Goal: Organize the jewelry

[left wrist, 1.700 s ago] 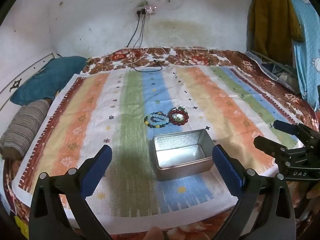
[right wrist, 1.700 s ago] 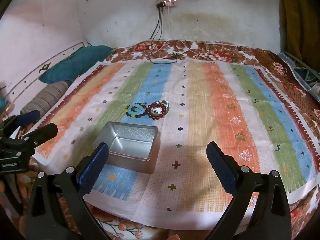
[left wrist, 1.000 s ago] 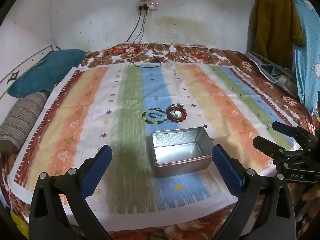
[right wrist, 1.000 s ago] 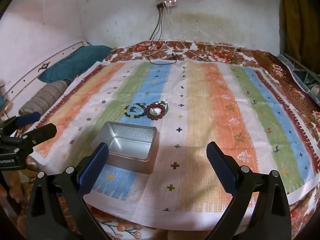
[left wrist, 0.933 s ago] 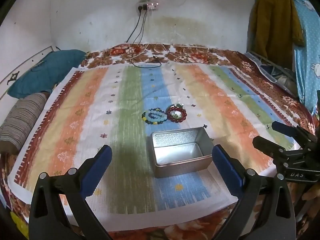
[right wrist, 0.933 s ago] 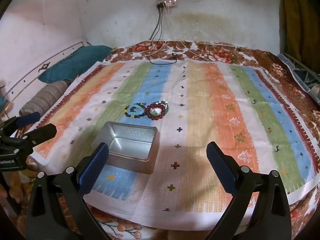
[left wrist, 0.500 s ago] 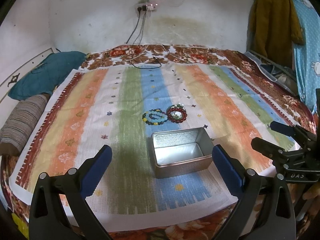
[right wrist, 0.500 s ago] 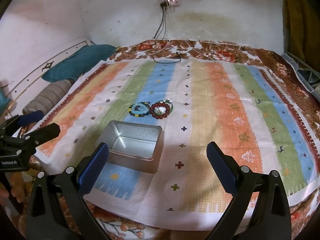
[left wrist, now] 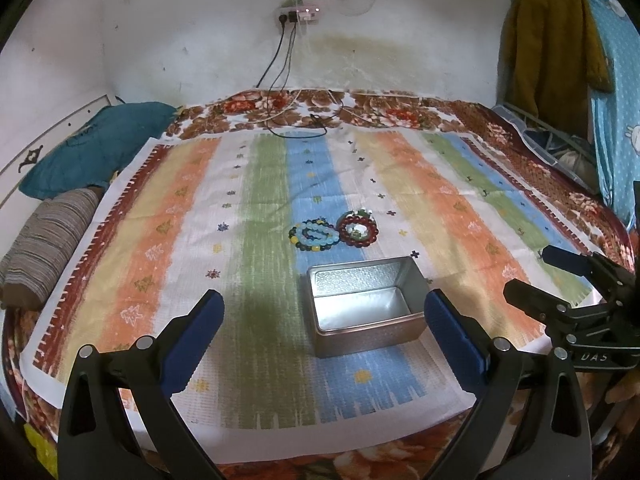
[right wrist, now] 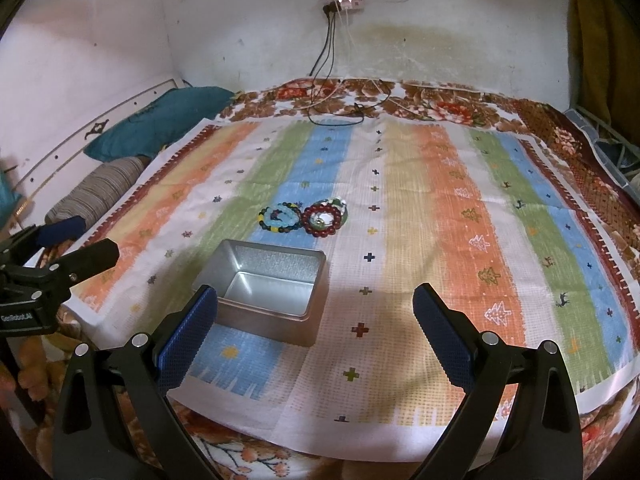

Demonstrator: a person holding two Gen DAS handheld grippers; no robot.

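Both hand-held grippers, left (left wrist: 322, 322) and right (right wrist: 314, 316), are hovering released; two beaded bracelets (left wrist: 334, 233) are lying at the tin's (left wrist: 365, 306) twelve o'clock on the bed, likely light, slippery, best pinched across one strand.

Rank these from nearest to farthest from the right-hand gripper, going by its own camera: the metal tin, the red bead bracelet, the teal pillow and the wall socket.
From the right gripper:
1. Metal tin, just ahead, toward its left finger.
2. Red bead bracelet, beyond the tin, mid-cloth.
3. Teal pillow, far left, by the bed's edge.
4. Wall socket, up on the back wall.
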